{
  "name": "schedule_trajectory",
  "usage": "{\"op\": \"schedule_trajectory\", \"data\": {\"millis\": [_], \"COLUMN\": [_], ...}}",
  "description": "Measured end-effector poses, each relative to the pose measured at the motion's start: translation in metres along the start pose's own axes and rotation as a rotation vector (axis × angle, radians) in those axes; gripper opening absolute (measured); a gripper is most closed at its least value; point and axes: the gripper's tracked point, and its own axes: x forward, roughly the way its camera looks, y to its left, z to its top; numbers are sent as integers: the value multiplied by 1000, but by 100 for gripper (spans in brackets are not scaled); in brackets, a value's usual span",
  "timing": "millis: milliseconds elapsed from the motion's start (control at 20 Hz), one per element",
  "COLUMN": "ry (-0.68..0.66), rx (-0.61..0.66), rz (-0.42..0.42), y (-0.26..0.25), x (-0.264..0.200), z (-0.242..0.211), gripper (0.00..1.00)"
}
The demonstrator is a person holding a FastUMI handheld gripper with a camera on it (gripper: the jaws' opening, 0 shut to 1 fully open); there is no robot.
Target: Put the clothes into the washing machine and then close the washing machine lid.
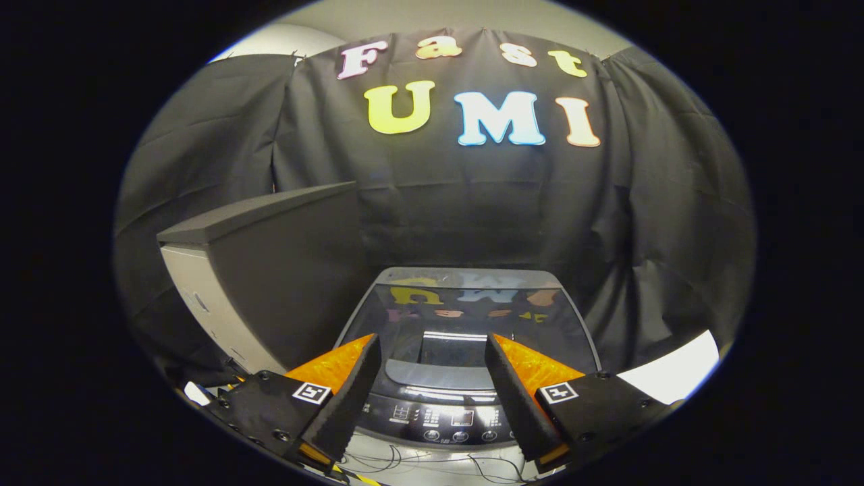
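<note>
The black cloth wall of the booth hangs in folds behind everything and takes up most of the background. In front of it, to the left, stands a large grey box-like cabinet with a dark slanted top and a paler side panel; what it is cannot be told.

Just right of that cabinet, and straight ahead of the fingers, sits the washing machine, seen from above and from its front. Its lid is a dark glossy pane lying flat and closed over the tub, reflecting the wall behind it. A grey handle strip runs along the lid's near edge, and nearer still is the control panel with a row of round buttons and small markings too fine to make out. Thin cables trail over the pale surface below the panel.

The hand-held gripper hovers over the front of the machine with its two fingers spread wide apart, the panel and handle strip showing between them. Nothing is between the fingers and they touch nothing. Each finger carries a small square marker near its base.
</note>
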Motion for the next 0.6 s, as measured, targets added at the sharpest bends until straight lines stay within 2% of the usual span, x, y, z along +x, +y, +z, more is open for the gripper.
{"op": "schedule_trajectory", "data": {"millis": [400, 600], "ry": [-181, -221], "rx": [-56, -85], "rz": [39, 48], "y": [16, 20], "x": [-115, -162], "z": [0, -5], "gripper": [97, 97]}}
